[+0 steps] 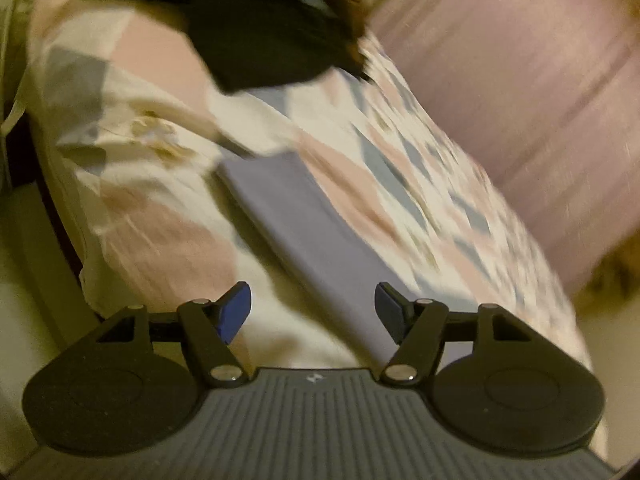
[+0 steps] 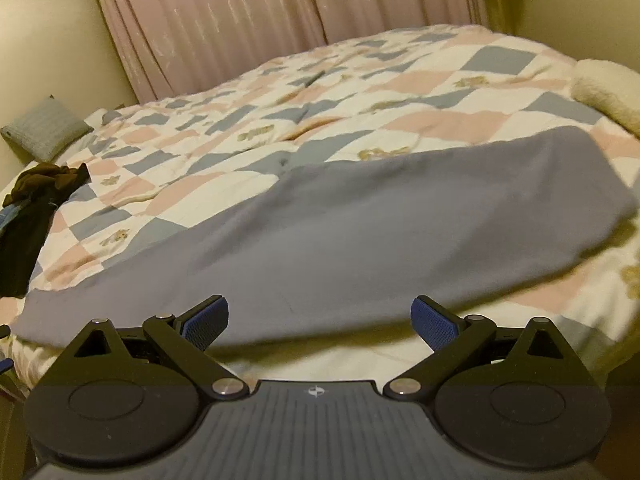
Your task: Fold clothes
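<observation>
Grey cloth (image 2: 360, 216) flat along near edge of bed (image 2: 440, 92), on checked quilt. Dark clothes pile (image 2: 28, 220) at left edge, grey pillow (image 2: 44, 130) beyond. Pink curtain (image 2: 240, 20) behind. Left tool (image 1: 313, 312) wide, empty; right tool (image 2: 320, 322) wide, empty, above cloth.

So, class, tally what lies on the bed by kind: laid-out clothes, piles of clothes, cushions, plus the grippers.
Grey-blue garment laid flat: 1
Pile of dark clothes: 1
Grey cushion: 1
Grippers, left and right: 2
Total: 5
</observation>
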{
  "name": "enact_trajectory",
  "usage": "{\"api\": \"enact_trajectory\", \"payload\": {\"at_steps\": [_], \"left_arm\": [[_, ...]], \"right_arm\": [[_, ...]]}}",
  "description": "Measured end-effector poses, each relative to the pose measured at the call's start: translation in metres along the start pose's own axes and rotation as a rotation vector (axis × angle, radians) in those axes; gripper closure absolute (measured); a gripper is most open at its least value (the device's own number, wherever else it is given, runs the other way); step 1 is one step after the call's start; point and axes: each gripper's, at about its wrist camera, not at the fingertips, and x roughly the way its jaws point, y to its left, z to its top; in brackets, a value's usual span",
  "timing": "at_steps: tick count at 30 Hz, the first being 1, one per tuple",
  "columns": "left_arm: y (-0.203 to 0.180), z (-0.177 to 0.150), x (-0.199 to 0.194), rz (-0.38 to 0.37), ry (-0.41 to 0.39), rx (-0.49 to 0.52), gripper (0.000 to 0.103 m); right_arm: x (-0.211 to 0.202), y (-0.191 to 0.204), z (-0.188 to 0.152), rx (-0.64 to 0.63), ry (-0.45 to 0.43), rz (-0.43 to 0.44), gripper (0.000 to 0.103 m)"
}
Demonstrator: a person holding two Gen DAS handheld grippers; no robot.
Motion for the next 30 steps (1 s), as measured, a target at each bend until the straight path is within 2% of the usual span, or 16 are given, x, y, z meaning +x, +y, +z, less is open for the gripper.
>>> {"api": "enact_trajectory", "payload": {"at_steps": [3,6,13,15,16,18,21,24,26,27,28,29,30], "left_arm": [[0.025,0.024,0.023,0.009,-0.026,-0.101,0.039],[0.04,0.034,0.042,0.023,-0.031,-0.152,0.039],[0.063,0.04,0.055,-0.04,-0.104,-0.23,0.038],[0.066,0.039,0.052,-0.075,-0.138,-0.235,0.042],[0.064,0.039,0.049,-0.1,-0.154,-0.225,0.054],[0.06,0.041,0.044,-0.144,-0.174,-0.187,0.062],[0.058,0.042,0.053,-0.093,-0.139,-0.158,0.059],[0.064,0.039,0.06,-0.132,-0.142,-0.215,0.059],[0.061,0.04,0.062,-0.147,-0.148,-0.207,0.06],[0.056,0.04,0.063,-0.151,-0.143,-0.189,0.07],[0.049,0.041,0.065,-0.156,-0.134,-0.156,0.091],[0.04,0.041,0.065,-0.157,-0.124,-0.11,0.099],[0.028,0.04,0.064,-0.157,-0.125,-0.053,0.097]], "right_arm": [[0.02,0.012,0.008,-0.024,0.021,0.011,0.002],[0.036,0.02,0.014,-0.044,0.032,0.012,0.002],[0.062,0.024,0.022,-0.035,0.051,-0.002,0.003],[0.066,0.025,0.024,-0.033,0.047,0.0,0.003],[0.067,0.026,0.025,-0.033,0.042,0.003,0.003],[0.068,0.027,0.027,-0.034,0.033,0.015,0.004],[0.072,0.029,0.03,-0.044,0.032,0.019,0.004],[0.076,0.029,0.031,-0.039,0.034,0.016,0.004],[0.077,0.029,0.031,-0.038,0.034,0.015,0.004],[0.078,0.029,0.03,-0.041,0.034,0.012,0.004],[0.078,0.029,0.03,-0.044,0.034,0.009,0.005],[0.078,0.028,0.03,-0.043,0.032,0.006,0.006],[0.077,0.026,0.03,-0.041,0.03,0.005,0.008]]}}
